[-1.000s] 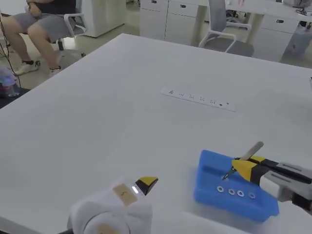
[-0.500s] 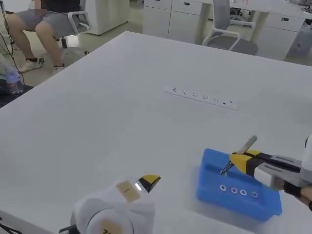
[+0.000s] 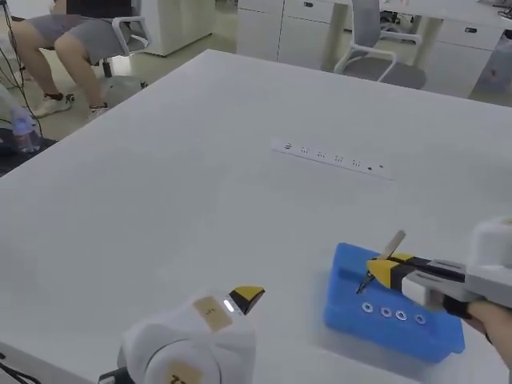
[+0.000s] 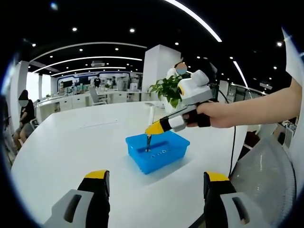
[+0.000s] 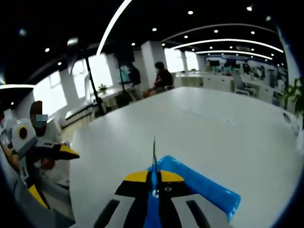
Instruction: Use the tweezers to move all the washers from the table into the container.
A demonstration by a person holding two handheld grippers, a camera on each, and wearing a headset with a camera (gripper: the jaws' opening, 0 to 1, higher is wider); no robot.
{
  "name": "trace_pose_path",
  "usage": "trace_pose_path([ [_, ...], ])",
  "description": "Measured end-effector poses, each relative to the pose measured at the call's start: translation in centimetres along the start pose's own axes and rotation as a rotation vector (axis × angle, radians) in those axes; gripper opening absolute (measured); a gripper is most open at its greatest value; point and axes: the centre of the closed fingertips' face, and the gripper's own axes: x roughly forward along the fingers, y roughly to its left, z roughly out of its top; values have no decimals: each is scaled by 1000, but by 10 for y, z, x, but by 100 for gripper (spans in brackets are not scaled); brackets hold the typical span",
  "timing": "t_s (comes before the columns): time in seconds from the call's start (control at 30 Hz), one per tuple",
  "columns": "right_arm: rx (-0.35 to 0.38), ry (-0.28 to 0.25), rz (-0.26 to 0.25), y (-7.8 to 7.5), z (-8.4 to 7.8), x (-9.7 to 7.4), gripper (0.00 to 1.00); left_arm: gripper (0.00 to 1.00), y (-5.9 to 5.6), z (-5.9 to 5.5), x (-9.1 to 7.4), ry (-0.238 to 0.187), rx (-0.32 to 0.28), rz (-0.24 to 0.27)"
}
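Observation:
A blue container (image 3: 436, 340) sits near the table's front right, with several washers (image 3: 386, 313) in a row on its floor. My right gripper (image 3: 382, 270) hangs over its left half, shut on metal tweezers (image 3: 392, 243) whose tip points down into the container. In the right gripper view the tweezers (image 5: 154, 159) stick out between the shut yellow jaws, with the container (image 5: 206, 190) below. My left gripper (image 3: 244, 298) rests open at the front left, holding nothing. The left gripper view looks past its wide-apart jaws to the container (image 4: 164, 159) and the right gripper (image 4: 159, 127).
A white power strip (image 3: 332, 158) lies across the middle of the table. A person sits on a chair (image 3: 120, 36) past the far left corner. An office chair (image 3: 372, 56) and cabinets stand behind the table. A potted plant (image 4: 166, 90) stands beyond the container.
My right gripper has edged left over the container with the tweezers, whose tip stays low inside it. The left gripper has stayed where it was.

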Motion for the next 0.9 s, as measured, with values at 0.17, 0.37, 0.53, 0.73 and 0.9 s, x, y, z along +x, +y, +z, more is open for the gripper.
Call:
trace_pose_path([
  [0.17,-2,35,1,-4,-10,9,3,82,0,0,0,2,0,-2],
  [0.37,13,57,5,-12,-21,16,3,82,2,-1,0,1,-2,4],
  [0.53,6,67,4,-11,-25,16,3,82,3,-3,1,7,2,4],
  [0.73,-19,74,21,-8,-29,17,4,82,3,-4,1,10,3,3],
  [0.9,-36,71,23,-6,-28,16,4,82,2,-4,1,14,4,0],
])
